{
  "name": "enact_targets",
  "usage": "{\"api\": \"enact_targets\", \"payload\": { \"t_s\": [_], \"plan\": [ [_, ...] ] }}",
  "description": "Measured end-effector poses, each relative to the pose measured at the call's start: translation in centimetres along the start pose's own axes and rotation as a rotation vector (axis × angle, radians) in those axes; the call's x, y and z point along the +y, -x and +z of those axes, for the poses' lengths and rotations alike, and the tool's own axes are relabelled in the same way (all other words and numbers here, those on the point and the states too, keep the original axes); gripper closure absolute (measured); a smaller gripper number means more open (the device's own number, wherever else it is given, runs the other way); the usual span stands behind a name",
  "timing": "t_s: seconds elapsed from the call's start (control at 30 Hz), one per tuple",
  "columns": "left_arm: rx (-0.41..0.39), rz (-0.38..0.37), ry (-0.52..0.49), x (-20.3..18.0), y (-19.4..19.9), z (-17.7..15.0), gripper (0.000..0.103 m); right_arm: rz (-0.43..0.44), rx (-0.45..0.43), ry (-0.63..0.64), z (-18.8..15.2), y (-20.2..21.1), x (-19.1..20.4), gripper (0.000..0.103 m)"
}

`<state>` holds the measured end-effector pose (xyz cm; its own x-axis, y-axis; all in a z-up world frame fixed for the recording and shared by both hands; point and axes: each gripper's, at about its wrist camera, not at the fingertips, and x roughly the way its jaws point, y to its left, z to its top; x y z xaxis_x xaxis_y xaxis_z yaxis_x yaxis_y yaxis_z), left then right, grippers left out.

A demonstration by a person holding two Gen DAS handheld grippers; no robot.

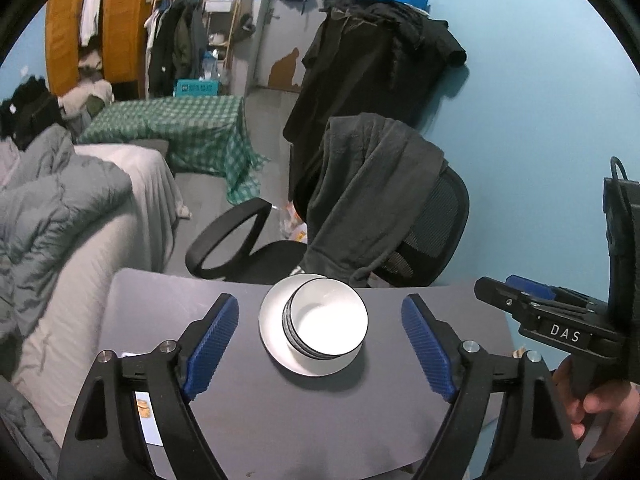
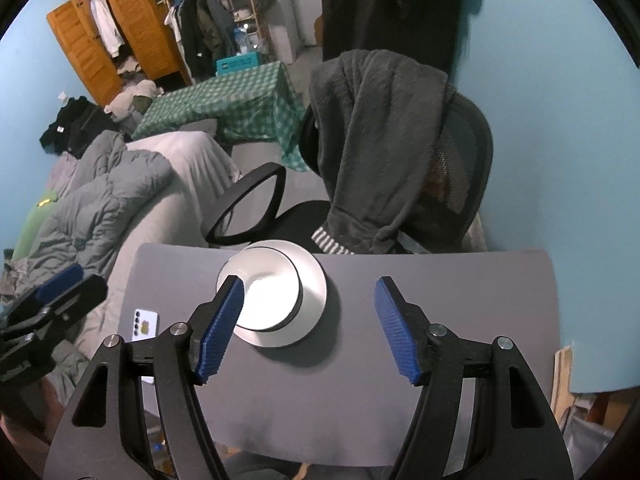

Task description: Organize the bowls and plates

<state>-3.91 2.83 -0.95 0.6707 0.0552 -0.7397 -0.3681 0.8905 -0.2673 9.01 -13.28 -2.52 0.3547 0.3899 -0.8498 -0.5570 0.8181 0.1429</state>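
L gripper [image 1: 320,350] sits nearest the lens in the left wrist view: blue ribbed pads [image 1: 212,346] spread wide, nothing held. Straight ahead, just beyond the tips and centred btwn the jaws, a stack of white bowls w/ black rims [image 1: 327,318] rests on a white plate [image 1: 280,344], both on the grey table [image 1: 280,420]. Bowls sit toward the far side of the plate; exact count can't be told, several rims show. No pad touches the stack.

R gripper [image 2: 310,330] in its own view is also spread wide and empty. Same bowl stack [image 2: 270,300] and plate [image 2: 312,296] lie ahead but off-centre, toward its left jaw; that pad overlaps the bowls' near-left edge in view, contact can't be told. Right jaw is well apart from the plate.

A small white card [image 2: 145,323] lies on the table's left edge, outside the R gripper's left jaw. Beyond the table's far edge, past the stack, a black office chair [image 2: 460,168] w/ a grey hoodie [image 2: 372,140] draped over its back.
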Motion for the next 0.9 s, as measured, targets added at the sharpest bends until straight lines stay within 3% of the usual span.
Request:
{"api": "enact_targets", "payload": {
  "t_s": [0.37,0.9],
  "plan": [
    [-0.003,0.043,0.000,0.0,0.5,-0.5,0.018,-0.023,-0.024,-0.017,-1.2,1.5,0.0,0.036],
    [0.012,0.040,0.022,0.7,0.4,-0.2,0.018,-0.029,-0.029,-0.031,-1.2,1.8,-0.1,0.036]
  ]
}}
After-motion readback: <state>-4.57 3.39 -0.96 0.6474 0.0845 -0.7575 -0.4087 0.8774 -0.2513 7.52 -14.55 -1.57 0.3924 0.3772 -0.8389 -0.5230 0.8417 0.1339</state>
